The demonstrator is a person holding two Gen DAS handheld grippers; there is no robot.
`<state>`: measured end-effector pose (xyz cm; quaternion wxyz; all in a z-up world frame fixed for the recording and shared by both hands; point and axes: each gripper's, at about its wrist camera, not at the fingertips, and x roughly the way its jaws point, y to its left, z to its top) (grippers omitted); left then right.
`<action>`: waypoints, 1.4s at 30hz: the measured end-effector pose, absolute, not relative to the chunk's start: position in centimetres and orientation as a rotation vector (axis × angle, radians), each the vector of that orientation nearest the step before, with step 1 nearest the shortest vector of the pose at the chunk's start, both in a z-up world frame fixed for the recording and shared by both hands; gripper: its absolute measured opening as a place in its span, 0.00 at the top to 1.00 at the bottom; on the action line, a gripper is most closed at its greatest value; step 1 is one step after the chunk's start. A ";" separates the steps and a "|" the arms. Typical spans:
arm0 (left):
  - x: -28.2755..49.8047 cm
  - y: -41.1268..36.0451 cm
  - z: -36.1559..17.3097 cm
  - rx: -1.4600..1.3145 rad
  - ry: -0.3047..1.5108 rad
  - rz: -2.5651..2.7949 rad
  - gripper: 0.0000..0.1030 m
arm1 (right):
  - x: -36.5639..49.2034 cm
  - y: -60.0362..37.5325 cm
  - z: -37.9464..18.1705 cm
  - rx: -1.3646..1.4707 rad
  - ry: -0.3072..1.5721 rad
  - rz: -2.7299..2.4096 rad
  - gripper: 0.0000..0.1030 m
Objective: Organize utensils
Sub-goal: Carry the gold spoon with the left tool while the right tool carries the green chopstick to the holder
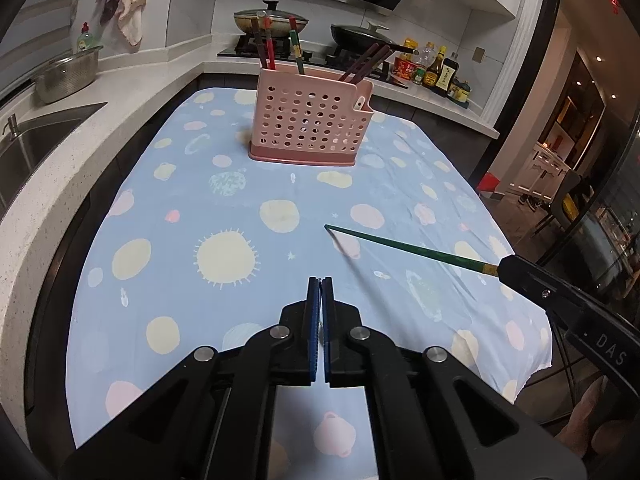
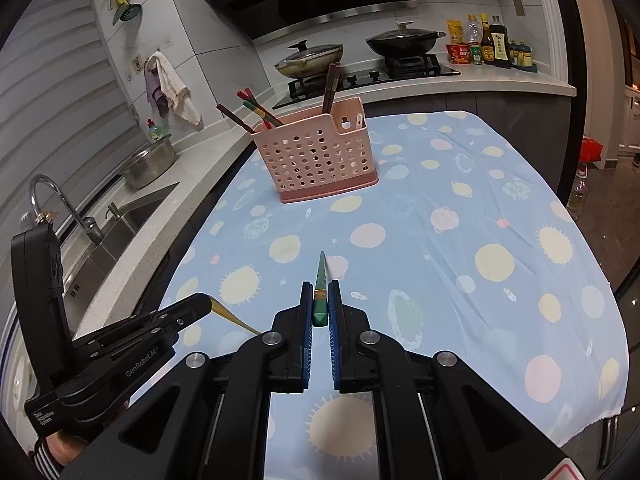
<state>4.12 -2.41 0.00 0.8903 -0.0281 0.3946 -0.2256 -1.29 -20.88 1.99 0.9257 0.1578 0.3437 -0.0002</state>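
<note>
A pink perforated utensil basket [image 1: 309,123] stands upright at the far end of the table and holds several chopsticks [image 1: 267,46]; it also shows in the right wrist view [image 2: 320,155]. My right gripper [image 2: 320,286] is shut on a green chopstick [image 2: 320,292] that points forward above the cloth; in the left wrist view the green chopstick [image 1: 408,246] sticks out leftward from the right gripper [image 1: 505,270]. My left gripper [image 1: 320,280] is shut with nothing visible between its pads. In the right wrist view the left gripper [image 2: 208,300] has a thin yellowish strip [image 2: 234,315] beside its tip.
The table has a blue cloth with planet prints [image 1: 224,216]. A stone counter with a sink [image 1: 36,136] and a metal colander [image 1: 66,76] runs along the left. A stove with two lidded pans [image 2: 312,58] and sauce bottles [image 2: 488,44] sits behind the basket.
</note>
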 end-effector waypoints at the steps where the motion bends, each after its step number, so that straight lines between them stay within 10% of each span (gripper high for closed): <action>1: 4.1 -2.4 -0.1 -0.059 0.823 -0.467 0.99 | -1.3 -20.9 2.0 0.325 0.707 -0.001 0.93; 42: 10.1 -2.9 9.5 -0.039 0.630 -0.519 0.99 | 4.4 -25.2 11.8 0.360 0.498 0.028 0.93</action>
